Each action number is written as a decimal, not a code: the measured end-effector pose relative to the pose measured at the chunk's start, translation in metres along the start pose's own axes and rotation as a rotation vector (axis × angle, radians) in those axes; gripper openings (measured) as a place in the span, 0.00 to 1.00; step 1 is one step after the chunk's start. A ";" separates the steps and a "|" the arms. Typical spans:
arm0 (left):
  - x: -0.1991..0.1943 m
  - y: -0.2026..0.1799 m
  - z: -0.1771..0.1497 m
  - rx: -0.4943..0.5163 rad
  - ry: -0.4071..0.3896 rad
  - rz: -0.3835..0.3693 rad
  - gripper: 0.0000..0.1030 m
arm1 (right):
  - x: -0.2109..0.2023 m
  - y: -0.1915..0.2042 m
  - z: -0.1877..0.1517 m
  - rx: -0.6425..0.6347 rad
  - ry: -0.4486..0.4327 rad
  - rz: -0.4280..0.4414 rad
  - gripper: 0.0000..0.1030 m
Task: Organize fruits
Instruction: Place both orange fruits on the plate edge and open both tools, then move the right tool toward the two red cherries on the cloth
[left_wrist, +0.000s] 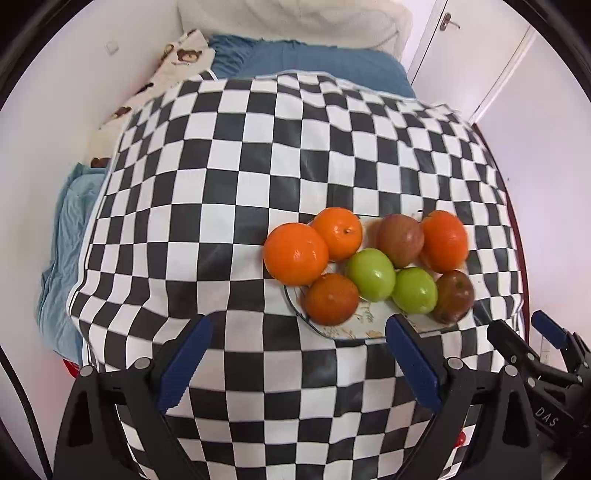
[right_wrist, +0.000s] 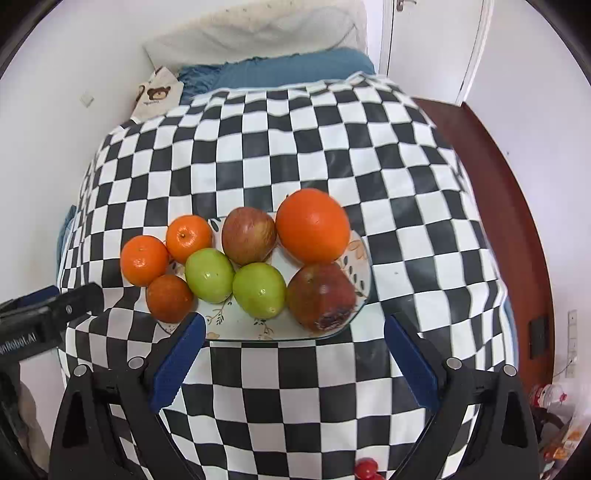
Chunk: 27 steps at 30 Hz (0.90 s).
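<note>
Eight fruits (right_wrist: 255, 291) crowd plate (right_wrist: 236, 325) near cloth (right_wrist: 295, 147) front edge; both grippers' jaws spread, empty.

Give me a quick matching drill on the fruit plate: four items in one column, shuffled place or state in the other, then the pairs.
1. largest orange
2. bruised red apple
3. green apples
4. right gripper

a. open, holding nothing
b. plate's near right edge
c. side by side in the middle
d. far right of the plate

Pairs: 1-d, 2-b, 3-c, 4-a
</note>
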<state>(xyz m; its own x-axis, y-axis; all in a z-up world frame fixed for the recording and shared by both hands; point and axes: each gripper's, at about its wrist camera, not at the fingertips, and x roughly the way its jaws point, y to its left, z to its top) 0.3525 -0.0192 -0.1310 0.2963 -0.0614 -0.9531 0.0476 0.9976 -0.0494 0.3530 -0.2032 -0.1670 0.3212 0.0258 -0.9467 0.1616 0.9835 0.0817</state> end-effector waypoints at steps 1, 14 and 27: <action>-0.006 -0.001 -0.004 0.001 -0.014 0.004 0.94 | -0.004 0.002 -0.001 -0.007 -0.009 -0.003 0.96; -0.095 -0.020 -0.056 0.029 -0.180 -0.009 0.94 | -0.109 -0.005 -0.039 -0.049 -0.162 0.023 0.96; -0.161 -0.026 -0.091 0.039 -0.300 -0.024 0.94 | -0.182 -0.017 -0.071 -0.051 -0.258 0.056 0.96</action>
<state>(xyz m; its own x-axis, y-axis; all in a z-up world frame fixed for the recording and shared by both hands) 0.2164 -0.0324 -0.0036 0.5628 -0.0969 -0.8209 0.0927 0.9942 -0.0538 0.2253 -0.2119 -0.0184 0.5565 0.0408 -0.8298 0.0915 0.9897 0.1101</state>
